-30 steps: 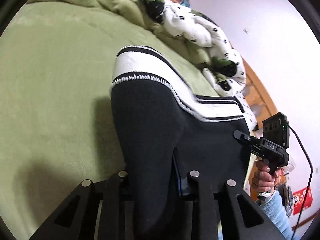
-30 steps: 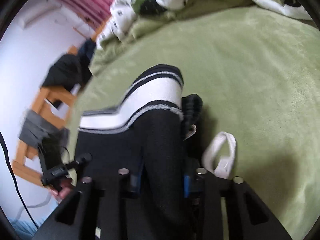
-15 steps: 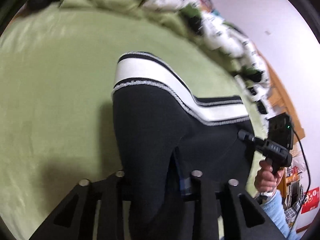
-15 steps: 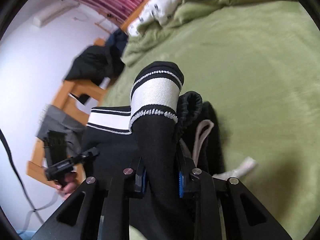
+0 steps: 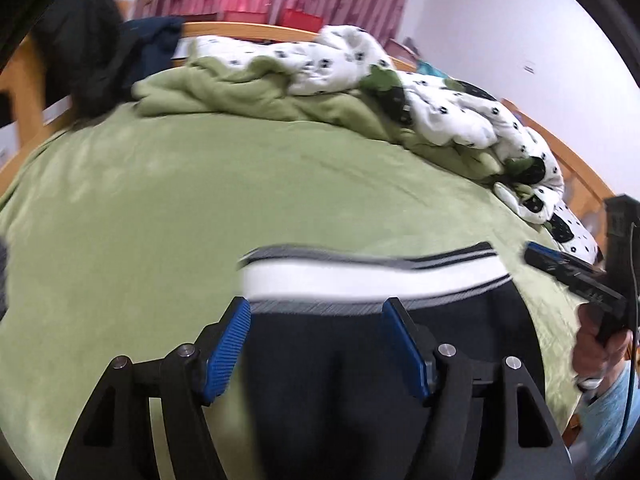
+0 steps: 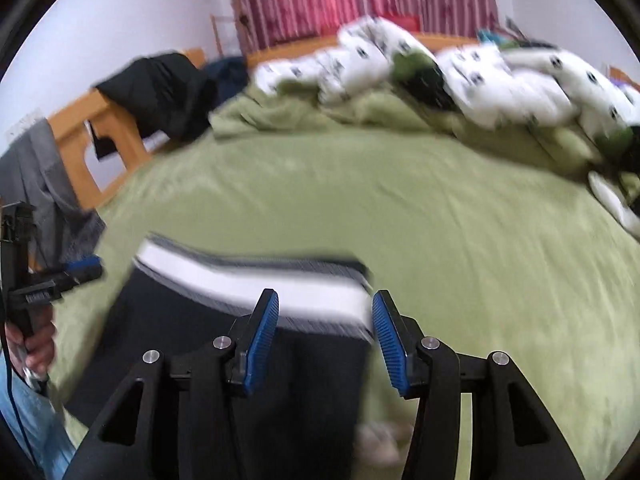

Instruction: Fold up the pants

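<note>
Letting go is the change: half a second ago both tongs were clamped on the black fabric, and now the left tongs (image 5: 316, 320) and right tongs (image 6: 325, 314) gape wide with nothing between their blue pads. The pants (image 5: 360, 360) lie folded on the green bed (image 5: 160, 220), white striped band (image 6: 248, 280) toward the pillows. That suggests this fold is laid down, leaving any further fold or smoothing.

Left hand-held gripper (image 5: 316, 312) jaws spread wide, nothing clamped; right hand-held gripper (image 6: 325, 306) likewise apart, both level, pointing forward.
</note>
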